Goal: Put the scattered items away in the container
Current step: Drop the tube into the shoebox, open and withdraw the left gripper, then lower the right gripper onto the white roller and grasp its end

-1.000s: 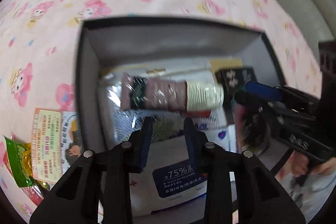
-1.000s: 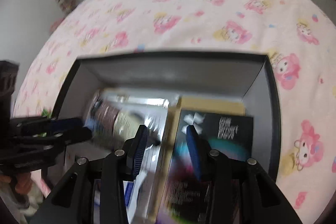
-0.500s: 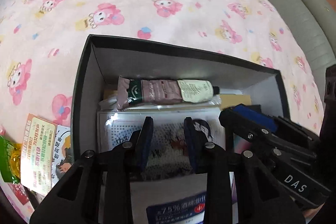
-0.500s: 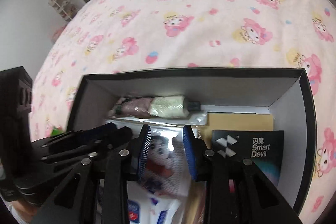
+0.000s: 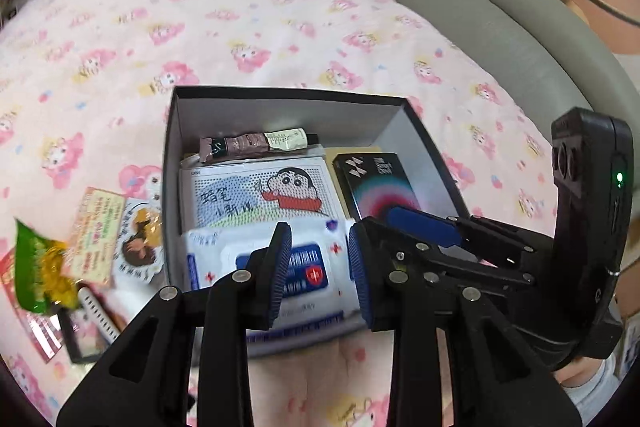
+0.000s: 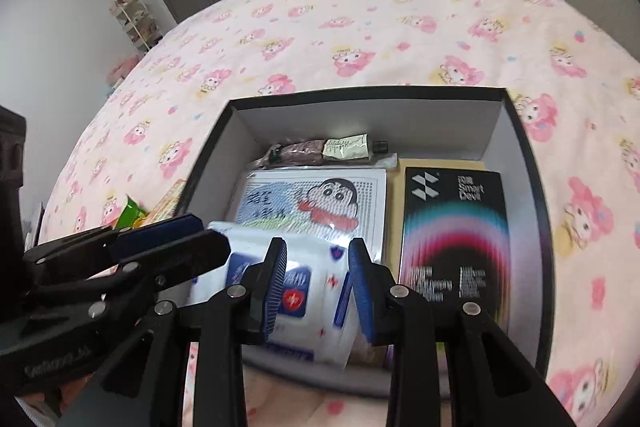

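Observation:
A black open box (image 5: 288,94) (image 6: 368,95) sits on the pink bedspread. Inside lie a brown cream tube (image 5: 248,143) (image 6: 320,149), a cartoon packet (image 5: 260,195) (image 6: 312,203), a white-blue wipes pack (image 5: 256,263) (image 6: 308,291) and a black Smart Devil box (image 5: 376,183) (image 6: 452,227). My left gripper (image 5: 316,269) is open and empty above the box's near edge. My right gripper (image 6: 316,285) is open and empty beside it, also over the wipes pack. Each shows in the other's view.
Left of the box lie loose items: a green snack packet (image 5: 40,263) (image 6: 130,213), a yellow-pink card (image 5: 96,231), a cartoon sticker (image 5: 138,247) and a small dark framed item (image 5: 86,335). A grey sofa edge (image 5: 500,31) bounds the bed at right.
Both grippers have pulled back and up from inside the box. The cream tube, seen loose in front of the left fingers a second ago, now lies at the box's far wall.

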